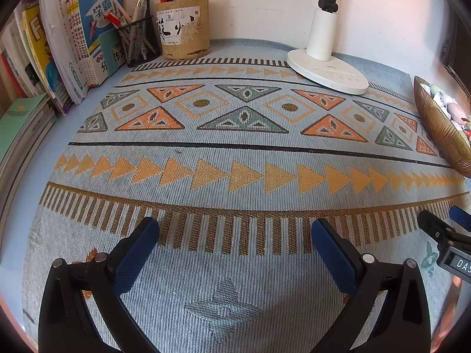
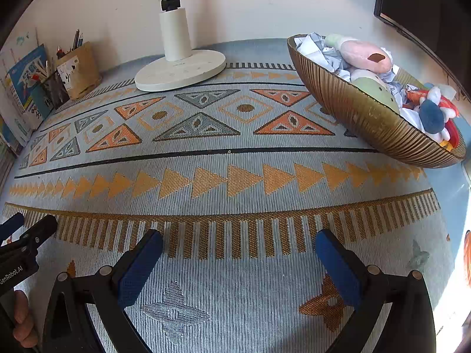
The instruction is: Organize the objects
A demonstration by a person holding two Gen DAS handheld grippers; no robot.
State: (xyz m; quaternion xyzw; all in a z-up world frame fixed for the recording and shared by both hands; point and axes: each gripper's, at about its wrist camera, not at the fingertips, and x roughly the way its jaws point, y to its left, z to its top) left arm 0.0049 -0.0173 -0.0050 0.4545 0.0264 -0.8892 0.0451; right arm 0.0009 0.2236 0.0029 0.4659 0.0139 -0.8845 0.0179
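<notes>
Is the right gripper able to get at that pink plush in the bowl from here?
Probably yes: the right gripper is open, the pink plush lies on top in the bowl, and only bare mat lies between.

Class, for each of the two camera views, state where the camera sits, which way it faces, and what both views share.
Left wrist: on the left gripper, jaws open, facing the books and pen holders; right gripper at the right edge.
Right wrist: on the right gripper, jaws open, facing the basket; left gripper at the left edge.
Shared: patterned mat, lamp base.
</notes>
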